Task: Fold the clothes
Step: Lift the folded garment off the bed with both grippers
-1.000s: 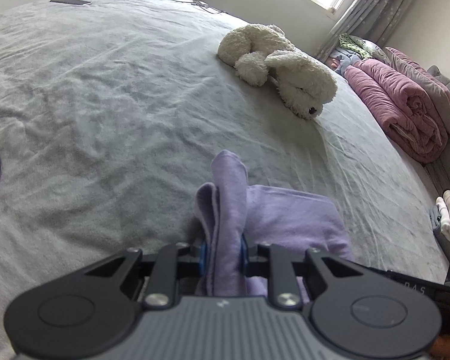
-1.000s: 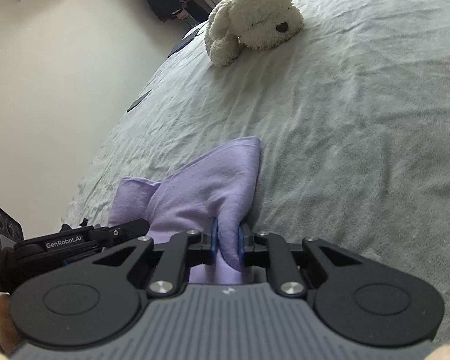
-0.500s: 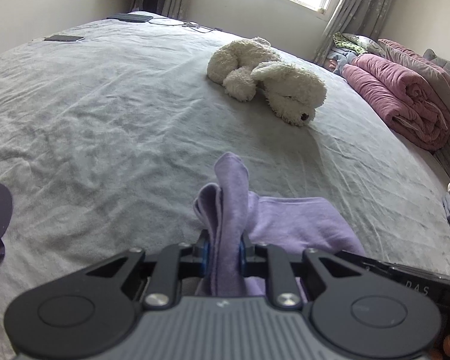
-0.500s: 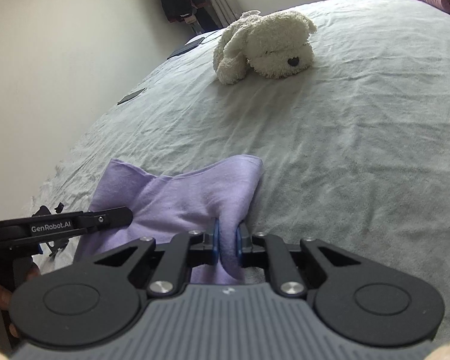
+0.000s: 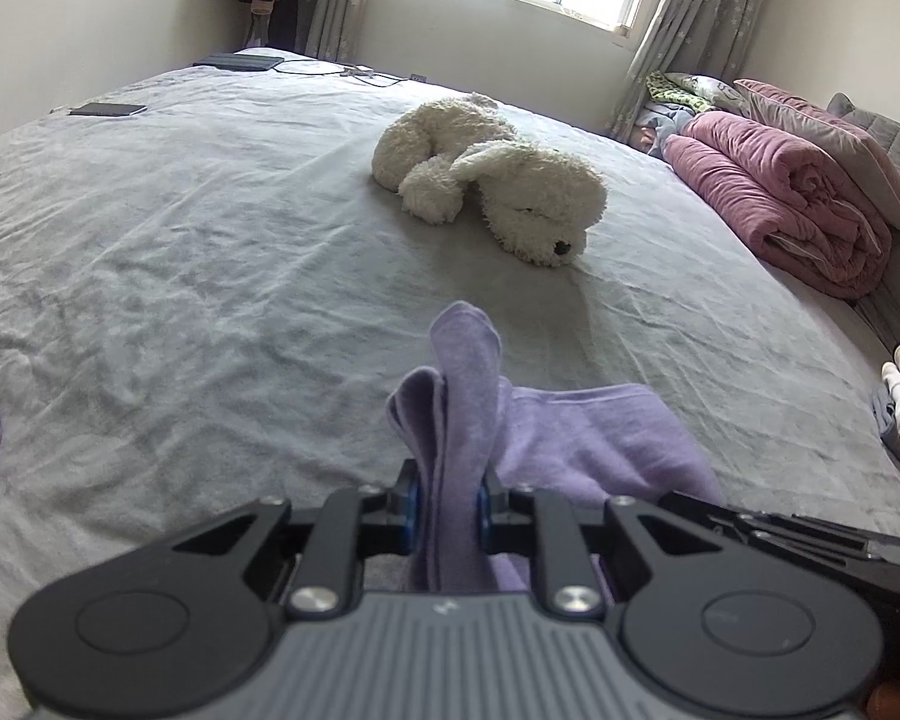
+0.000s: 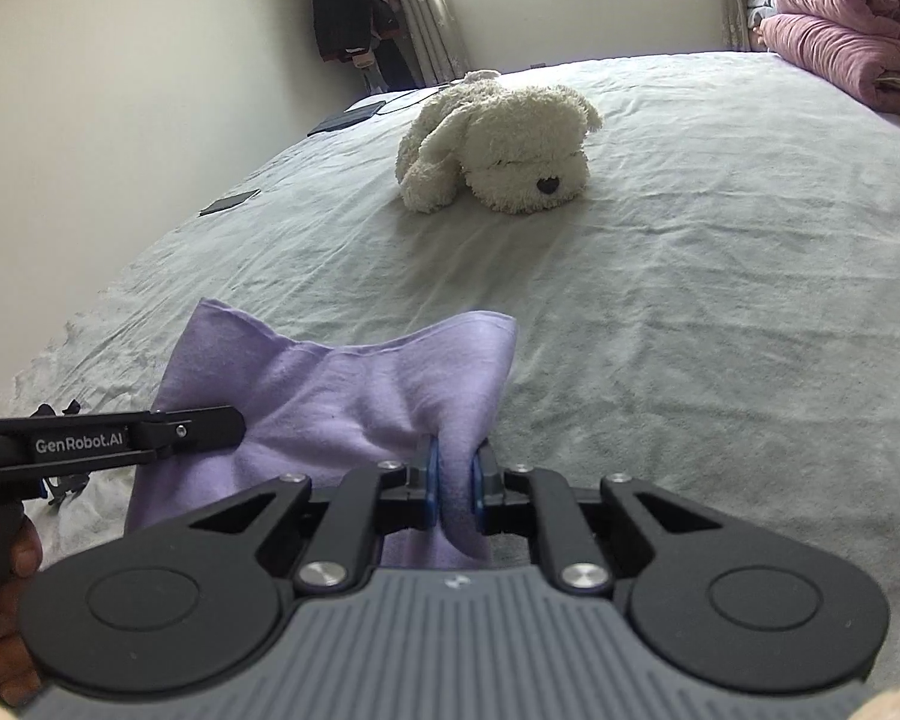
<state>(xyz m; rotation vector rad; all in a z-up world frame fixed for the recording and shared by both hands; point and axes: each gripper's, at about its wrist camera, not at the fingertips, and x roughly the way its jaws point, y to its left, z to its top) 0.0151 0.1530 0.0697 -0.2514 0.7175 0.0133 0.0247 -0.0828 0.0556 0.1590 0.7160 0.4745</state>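
Left gripper pinches a bunched corner of the purple cloth, its blue pads closed tight on the fabric; the right gripper clamps the other corner just as tightly, so the cloth hangs stretched between them above the near edge of the bed, probably to bring one edge over. The left tool's arm reads "GenRobot.AI". The toy dog lies mid-bed, well clear.

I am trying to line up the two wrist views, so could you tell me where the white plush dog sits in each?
Left wrist: the white plush dog lies right of centre in the upper half, snout pointing right.
Right wrist: the white plush dog lies upper centre, facing the camera.
Shared landmark: the rolled pink quilt at the right edge.
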